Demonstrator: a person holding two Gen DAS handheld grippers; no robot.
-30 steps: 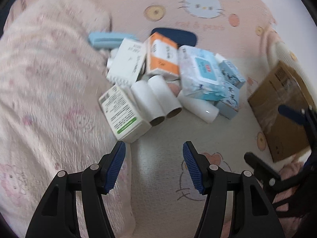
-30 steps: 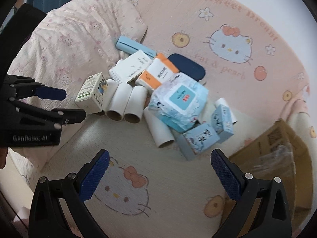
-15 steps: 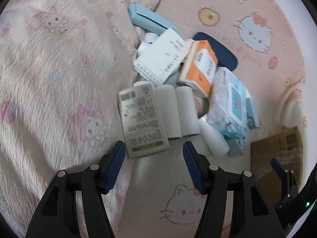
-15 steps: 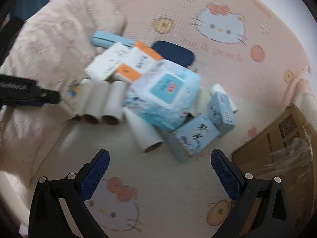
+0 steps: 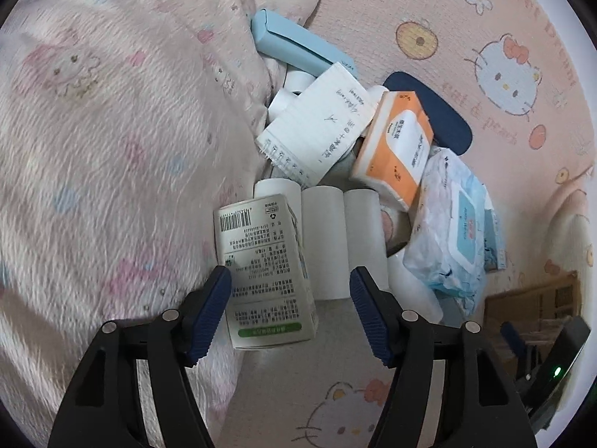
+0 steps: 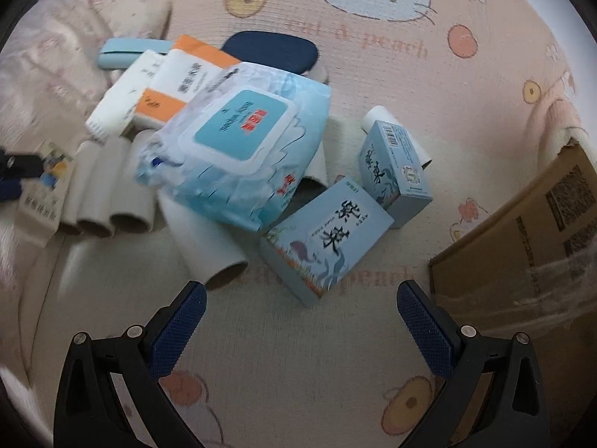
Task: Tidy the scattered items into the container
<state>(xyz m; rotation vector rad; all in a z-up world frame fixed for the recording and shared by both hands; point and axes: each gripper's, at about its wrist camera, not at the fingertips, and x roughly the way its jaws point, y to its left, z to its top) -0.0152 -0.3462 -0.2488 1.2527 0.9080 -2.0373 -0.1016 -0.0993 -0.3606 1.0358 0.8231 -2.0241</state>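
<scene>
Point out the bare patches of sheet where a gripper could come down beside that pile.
Bare sheet lies in front of the blue box, across to the cardboard box, and beyond the dark blue pad. From the cardboard tubes to the wipes pack it is crowded.

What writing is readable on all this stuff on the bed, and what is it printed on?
"cat & peach": pink sheet, beside the cartoon cat.
"Dream": sheet edge, left wrist view.
Two large Chinese characters: both blue boxes.
Barcode and small print: white green-banded box, too small to read.
Wipes pack, orange tissue pack, notepad, cardboard box: print unreadable.
</scene>
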